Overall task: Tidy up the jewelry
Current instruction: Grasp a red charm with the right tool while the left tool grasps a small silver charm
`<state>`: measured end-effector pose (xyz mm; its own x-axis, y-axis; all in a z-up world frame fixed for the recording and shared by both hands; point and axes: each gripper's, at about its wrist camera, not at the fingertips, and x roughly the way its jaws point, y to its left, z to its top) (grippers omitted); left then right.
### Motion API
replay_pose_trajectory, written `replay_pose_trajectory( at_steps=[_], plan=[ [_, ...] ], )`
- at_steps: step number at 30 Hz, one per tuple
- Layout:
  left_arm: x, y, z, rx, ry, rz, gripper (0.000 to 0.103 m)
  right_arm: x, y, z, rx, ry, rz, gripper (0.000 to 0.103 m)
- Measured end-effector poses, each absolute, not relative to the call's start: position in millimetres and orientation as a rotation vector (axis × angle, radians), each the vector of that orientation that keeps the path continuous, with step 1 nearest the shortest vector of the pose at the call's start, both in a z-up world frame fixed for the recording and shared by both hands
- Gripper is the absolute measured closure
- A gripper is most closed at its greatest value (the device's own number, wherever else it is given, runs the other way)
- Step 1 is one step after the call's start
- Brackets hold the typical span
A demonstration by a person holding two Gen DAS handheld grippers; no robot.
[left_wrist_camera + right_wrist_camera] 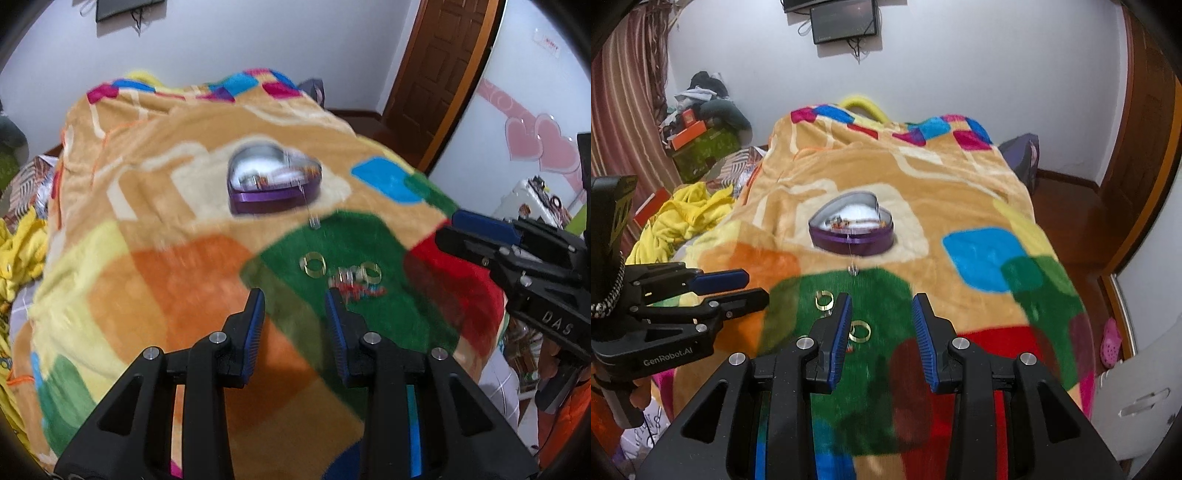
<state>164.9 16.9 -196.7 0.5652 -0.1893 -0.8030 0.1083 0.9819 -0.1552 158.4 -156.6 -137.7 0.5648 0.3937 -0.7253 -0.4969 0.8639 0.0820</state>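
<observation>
Both claws, left claw [295, 301] and right claw [882, 304], hover level over the blanket [979, 206], fingers apart, gripping nothing.

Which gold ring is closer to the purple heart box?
The gold ring with a gap, lying nearest the purple heart-shaped tin. The other gold ring sits closer to the right gripper.

A home bedroom: a bed under a bright patchwork fleece blanket [979, 206] fills the middle, a wall-mounted screen [844, 20] hangs top centre, striped curtains [624, 110] hang left, a wooden door [439, 70] stands upper right, and pink heart wall stickers [535, 140] sit at right.
</observation>
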Motion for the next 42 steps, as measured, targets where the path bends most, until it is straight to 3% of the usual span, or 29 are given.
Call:
replay_pose_trajectory(
  at_steps=[13, 22, 42],
  plan=[
    [169.3, -10.3, -226.0, -0.094, 1.0, -0.248, 0.071, 149.1, -165.5, -162.5, -0.124, 0.894, 0.534, 0.072],
    [173.6, -6.8, -231.4, -0.126, 0.99, -0.245, 0.095, 151.7, -162.3, -172.1, -0.106, 0.931, 0.551, 0.072],
    [153.4, 26.3, -215.2, -0.104, 0.931, -0.163, 0.095, 159.6, -124.0, -196.9, -0.112, 0.977, 0.608, 0.072]
  ],
)
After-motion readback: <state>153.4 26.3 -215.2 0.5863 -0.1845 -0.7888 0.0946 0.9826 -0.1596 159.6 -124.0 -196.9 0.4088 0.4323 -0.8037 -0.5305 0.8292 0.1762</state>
